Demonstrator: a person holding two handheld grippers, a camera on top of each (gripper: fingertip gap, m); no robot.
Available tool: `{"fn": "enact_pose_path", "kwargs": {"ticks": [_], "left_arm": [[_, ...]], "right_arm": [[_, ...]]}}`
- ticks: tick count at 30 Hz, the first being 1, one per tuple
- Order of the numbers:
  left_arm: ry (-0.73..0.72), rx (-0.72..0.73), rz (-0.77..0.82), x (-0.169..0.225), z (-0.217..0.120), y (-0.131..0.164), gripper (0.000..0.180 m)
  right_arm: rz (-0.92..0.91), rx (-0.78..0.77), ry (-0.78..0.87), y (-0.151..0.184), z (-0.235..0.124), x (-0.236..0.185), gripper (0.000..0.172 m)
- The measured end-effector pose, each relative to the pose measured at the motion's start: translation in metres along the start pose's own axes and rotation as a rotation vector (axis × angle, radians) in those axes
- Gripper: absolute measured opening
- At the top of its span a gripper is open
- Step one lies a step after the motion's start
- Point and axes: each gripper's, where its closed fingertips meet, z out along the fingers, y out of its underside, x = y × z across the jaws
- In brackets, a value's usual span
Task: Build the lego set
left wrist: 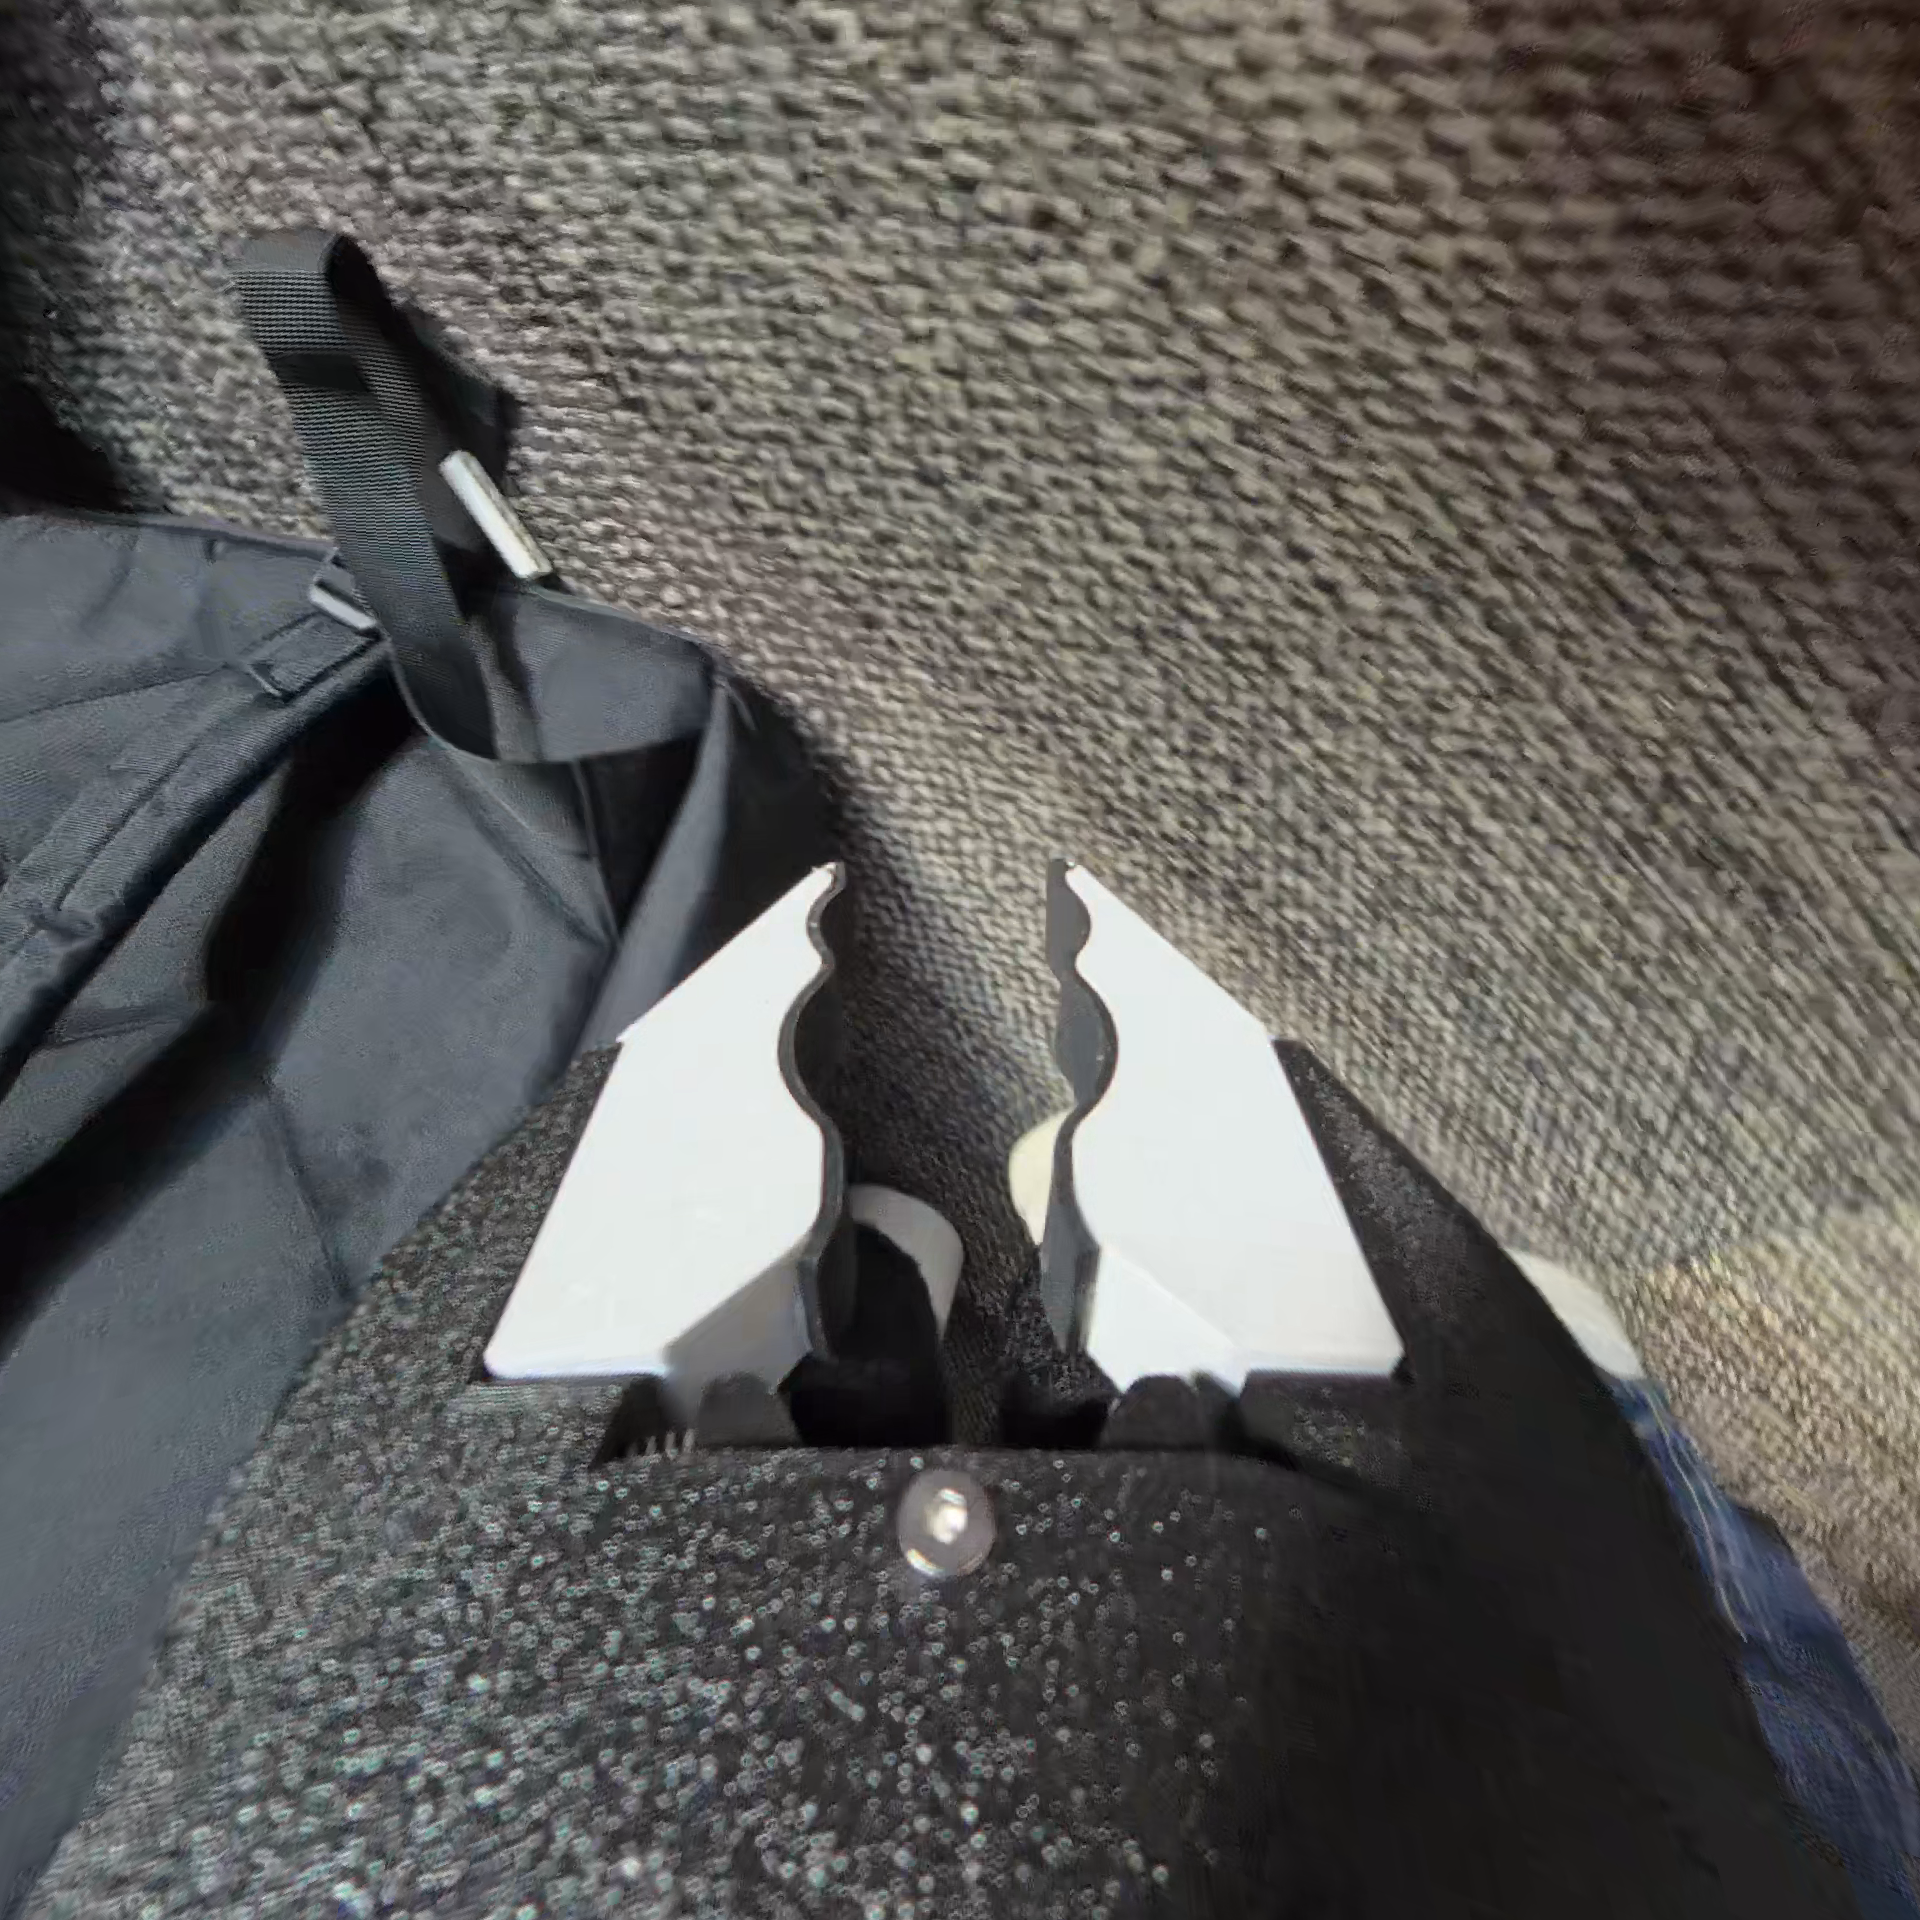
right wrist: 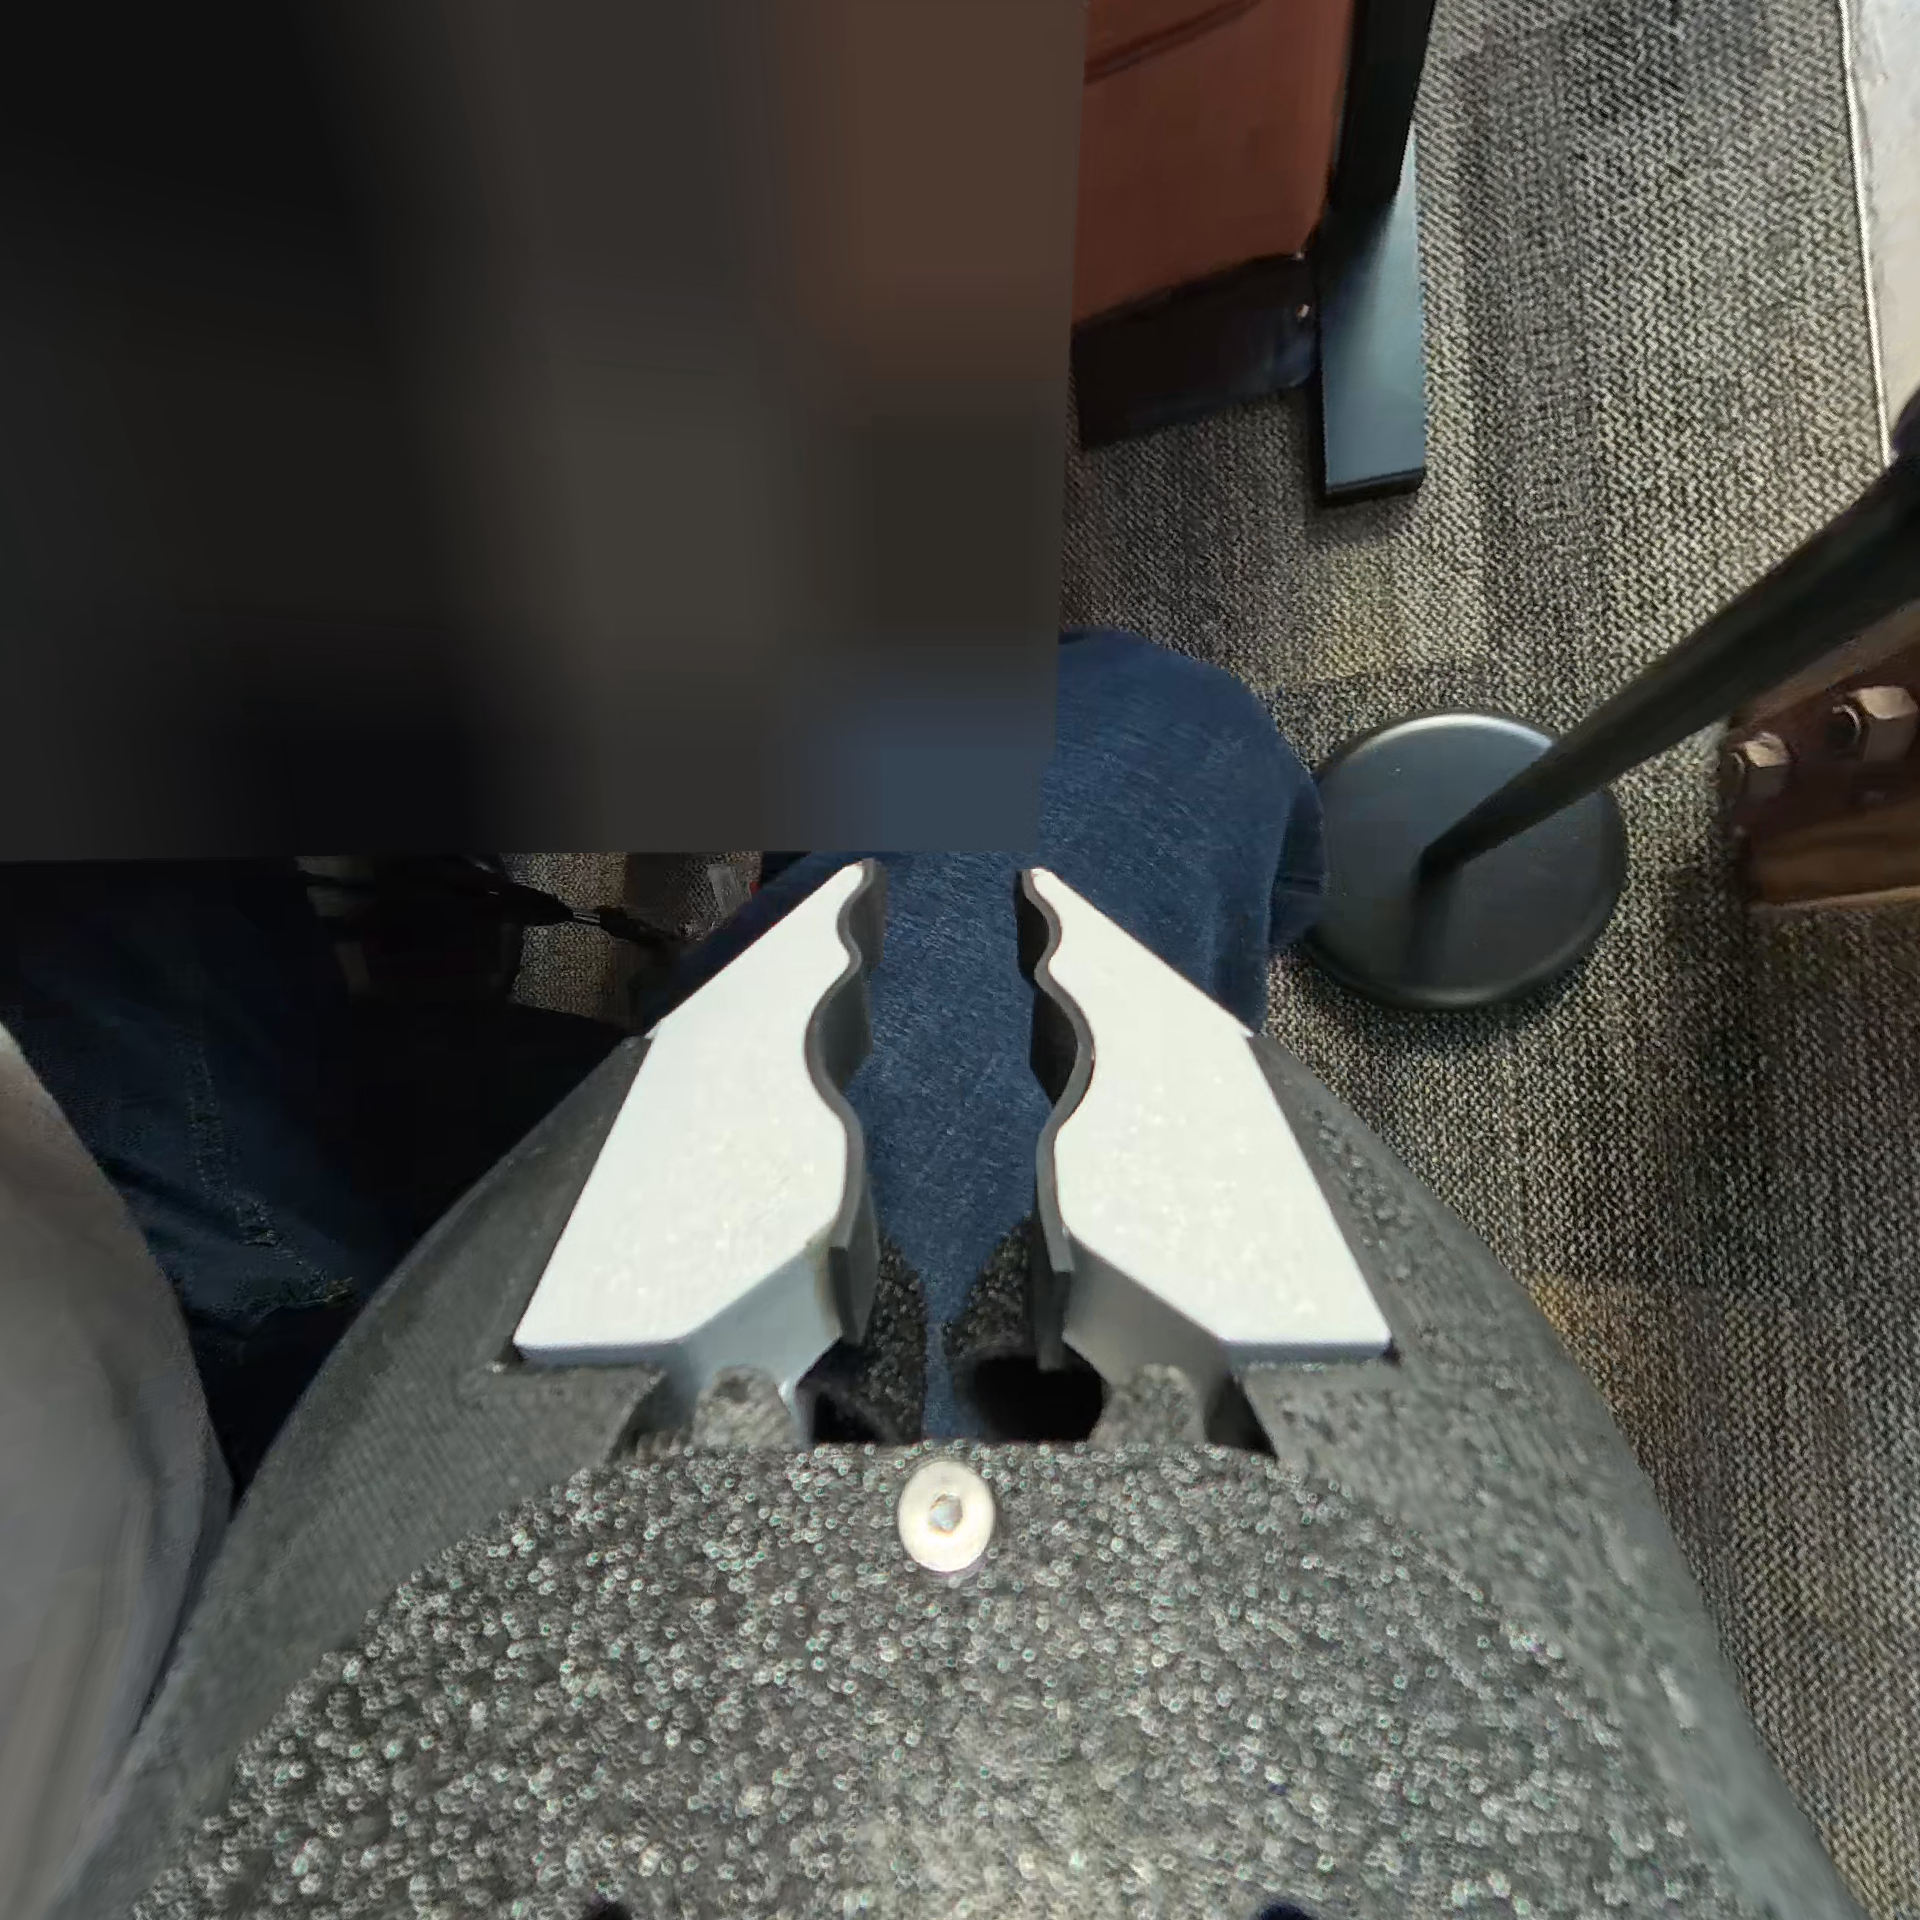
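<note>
My left gripper (left wrist: 948, 883) is open and empty, pointing down at grey carpet (left wrist: 1247, 520). A dark fabric bag (left wrist: 312, 883) lies to its left, close to the left fingertip (left wrist: 821, 883). A black webbing strap (left wrist: 353, 416) with a small metal piece (left wrist: 494, 516) rises from the bag. My right gripper (right wrist: 948, 883) is open and empty. It hovers above a person's leg in blue jeans (right wrist: 1143, 810), with nothing between its pads.
A round black stand base (right wrist: 1465, 862) with a black pole (right wrist: 1714, 665) sits on the carpet (right wrist: 1558, 1247) to the right. A black furniture leg (right wrist: 1371, 312) and a reddish-brown panel (right wrist: 1195, 156) stand farther back. A wooden piece with bolts (right wrist: 1829, 790) is at the right edge. The left gripper's tips are roughly 85 cm from the right gripper's.
</note>
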Motion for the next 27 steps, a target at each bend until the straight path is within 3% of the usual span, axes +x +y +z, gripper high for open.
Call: {"fn": "enact_pose_path", "kwargs": {"ticks": [1,4,7,11,17,21,23,27], "left_arm": [[-0.014,-0.02,-0.046,-0.022,0.019,-0.011,0.037],[-0.084,-0.115,-0.12,-0.077,0.071,-0.029,0.039],[-0.052,-0.153,-0.159,-0.098,0.113,-0.044,0.047],[-0.159,-0.184,-0.129,-0.137,0.144,-0.048,0.038],[-0.103,-0.144,-0.211,-0.157,0.167,-0.046,0.036],[-0.038,-0.126,-0.23,-0.158,0.174,-0.048,0.025],[0.072,-0.112,-0.279,-0.149,0.176,-0.049,0.007],[0.106,-0.087,-0.286,-0.146,0.175,-0.048,0.006]], "right_arm": [[0.007,-0.008,0.023,0.007,-0.001,0.008,0.024],[0.046,-0.009,0.034,0.016,0.005,0.023,0.022],[0.15,-0.008,-0.045,0.018,0.021,0.025,0.023],[0.179,-0.002,-0.045,0.015,0.028,0.034,0.02],[0.185,0.016,-0.111,0.001,0.037,0.029,0.02],[0.171,0.089,-0.136,-0.018,0.032,0.024,0.02],[0.158,0.093,-0.121,-0.02,0.033,0.026,0.02],[0.143,0.075,-0.116,-0.02,0.037,0.023,0.02]]}}
